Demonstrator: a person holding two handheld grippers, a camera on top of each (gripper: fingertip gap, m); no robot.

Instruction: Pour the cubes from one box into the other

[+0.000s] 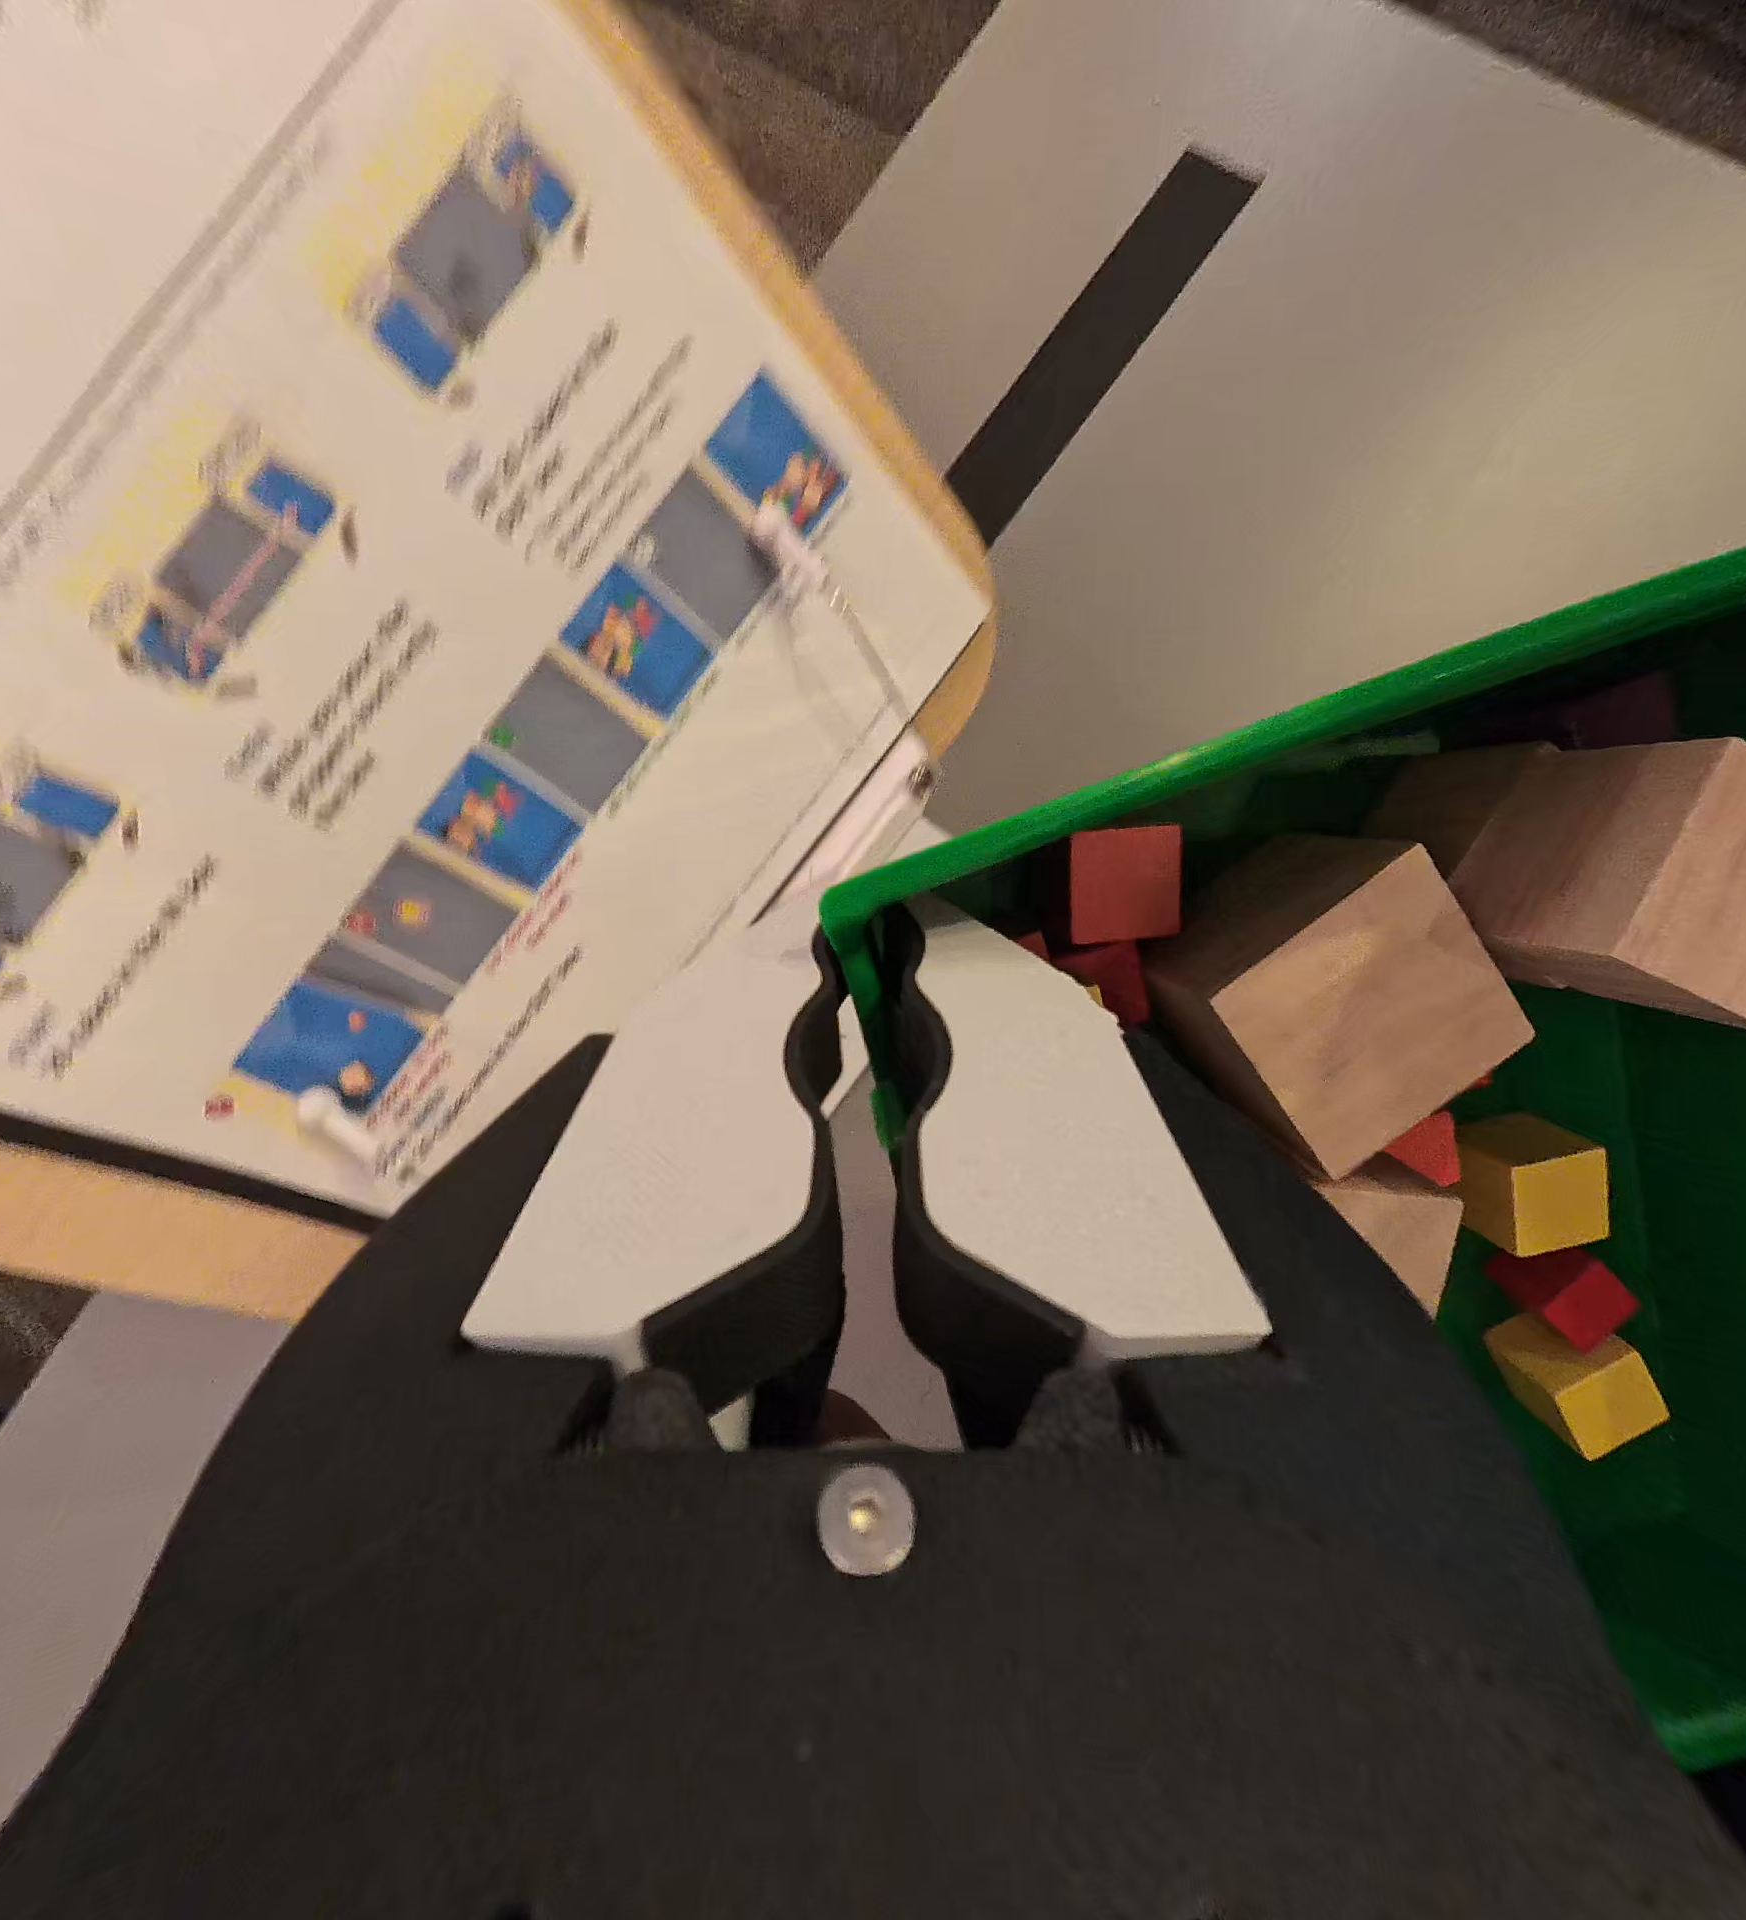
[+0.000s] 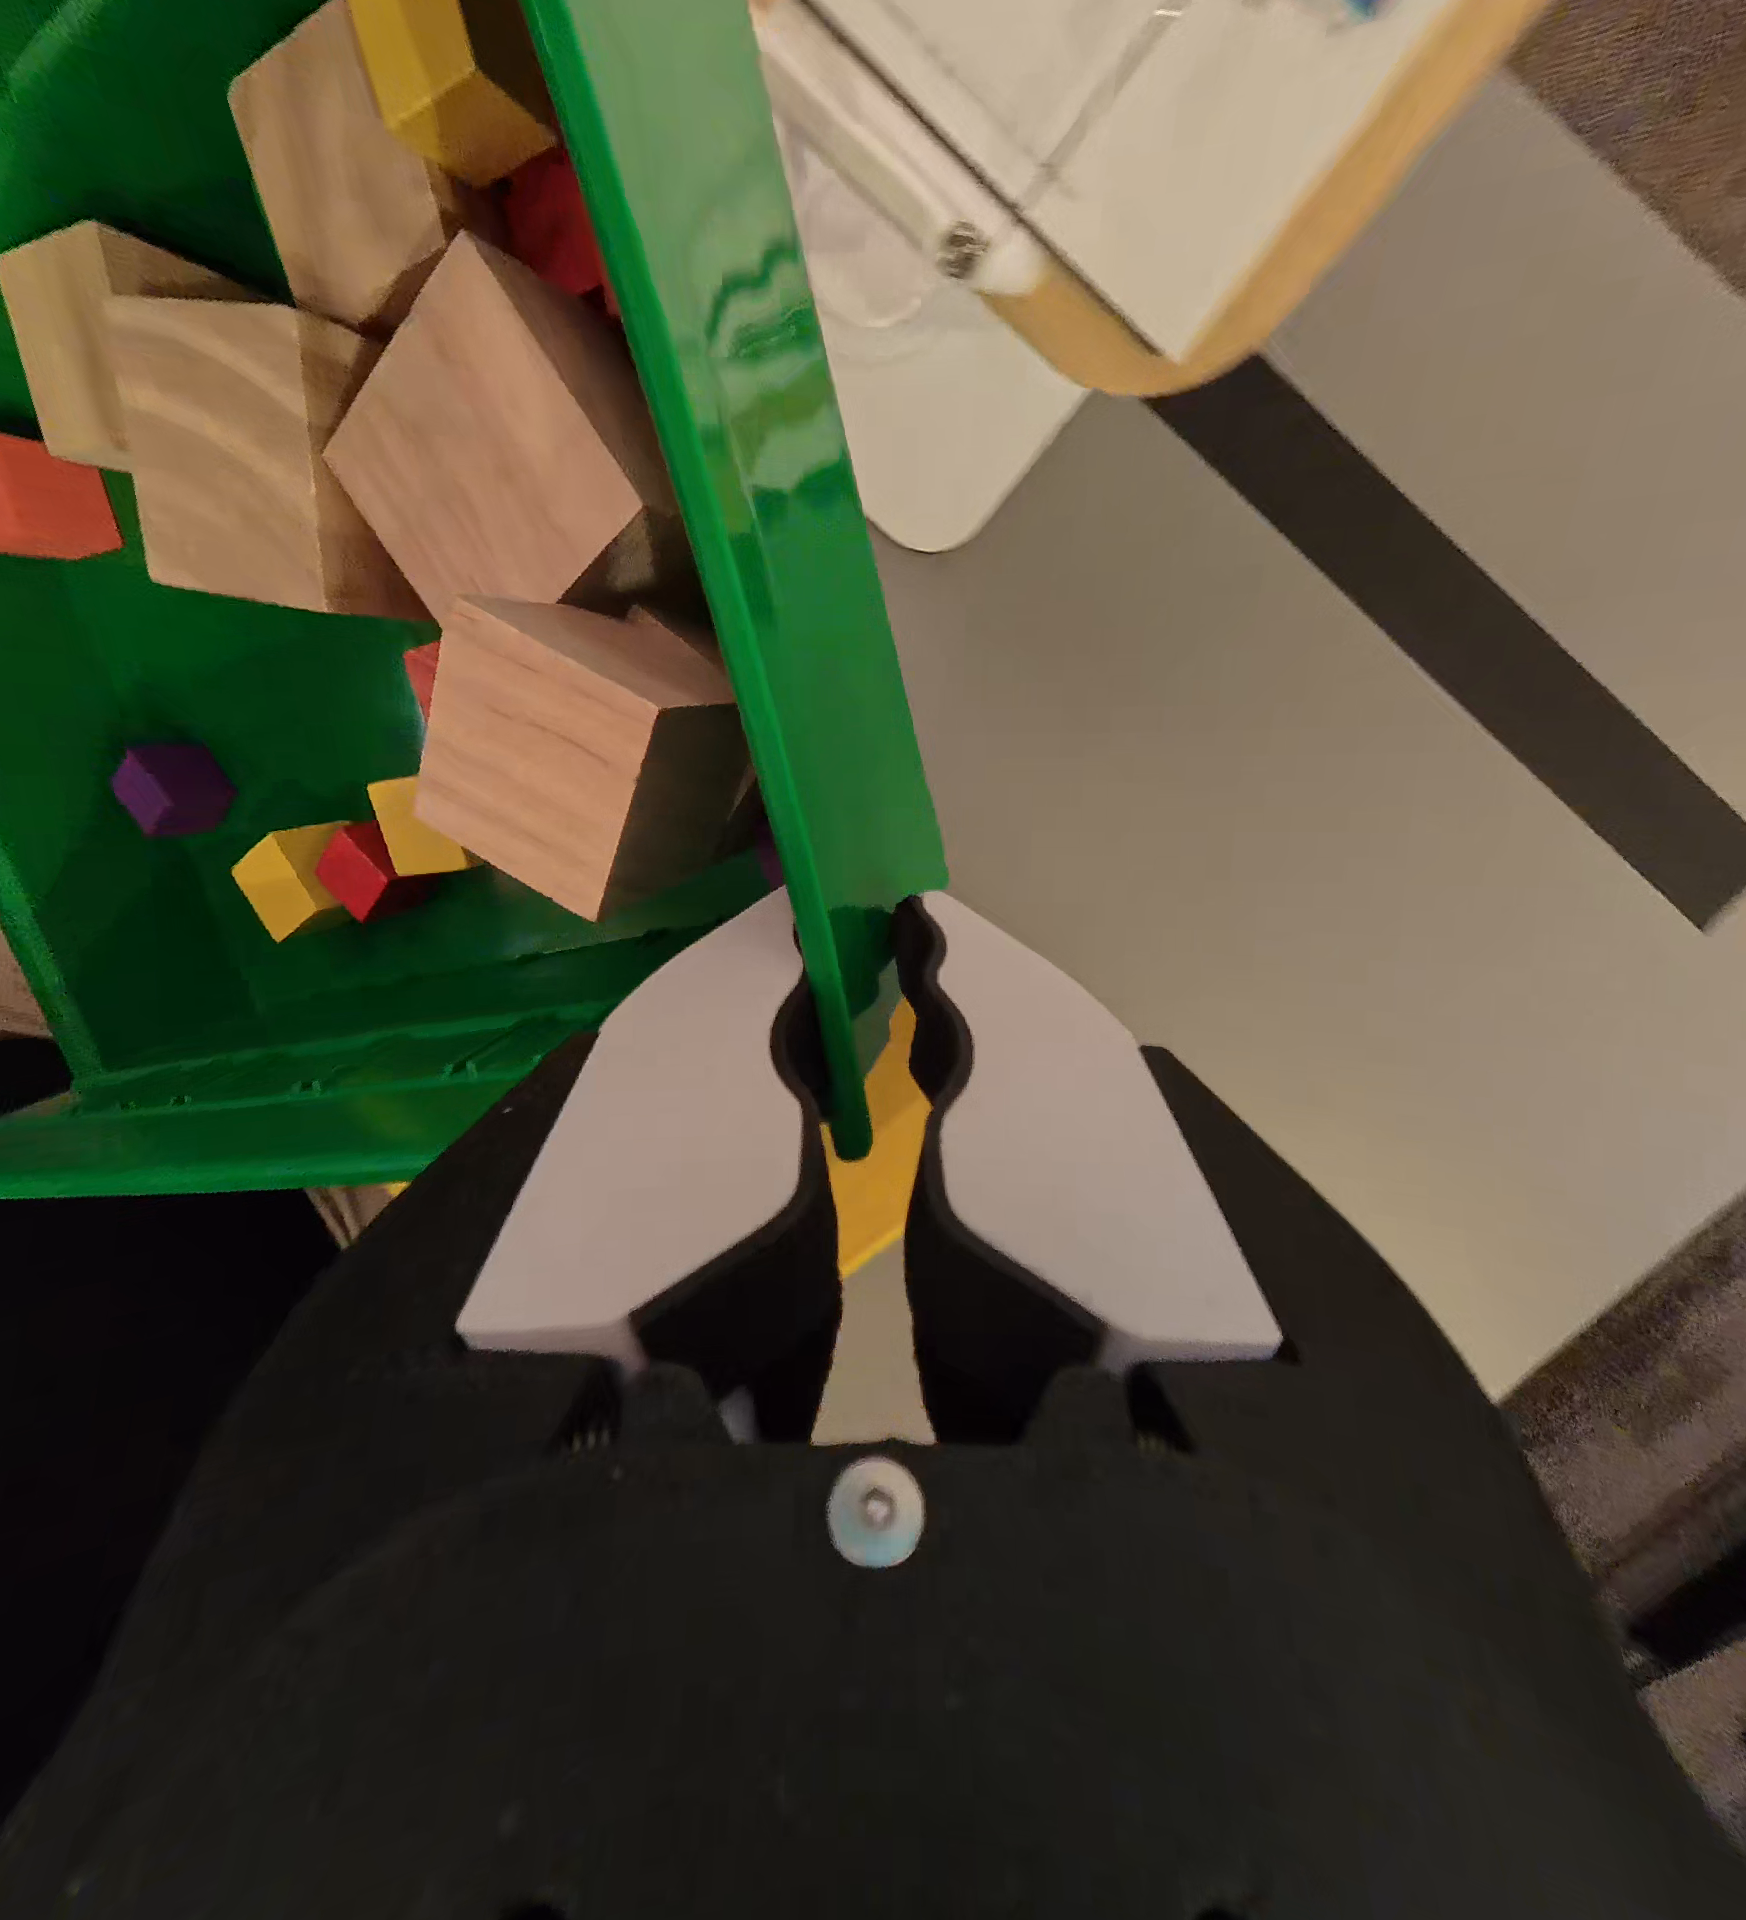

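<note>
A green box (image 1: pixel 1731 1403) is held tilted between both grippers. My left gripper (image 1: pixel 869 966) is shut on the box's left wall at a corner. My right gripper (image 2: pixel 864 966) is shut on the green box's right wall (image 2: pixel 744 436). Inside lie large plain wooden cubes (image 1: pixel 1336 997) (image 2: pixel 495 457) and small red (image 1: pixel 1123 883), yellow (image 1: pixel 1534 1184) (image 2: pixel 282 878), purple (image 2: pixel 168 784) and orange (image 2: pixel 27 494) cubes, piled against one wall. A yellow piece (image 2: pixel 874 1184) shows between the right gripper's jaws, below the box wall. The other box is not in view.
A white board with pictures and a wooden edge (image 1: pixel 433 582) (image 2: pixel 1212 187) stands on the white table (image 1: pixel 1368 416) (image 2: pixel 1264 831). A black strip (image 1: pixel 1108 332) (image 2: pixel 1471 644) runs across the table. Grey carpet (image 2: pixel 1679 1299) lies beyond the table edge.
</note>
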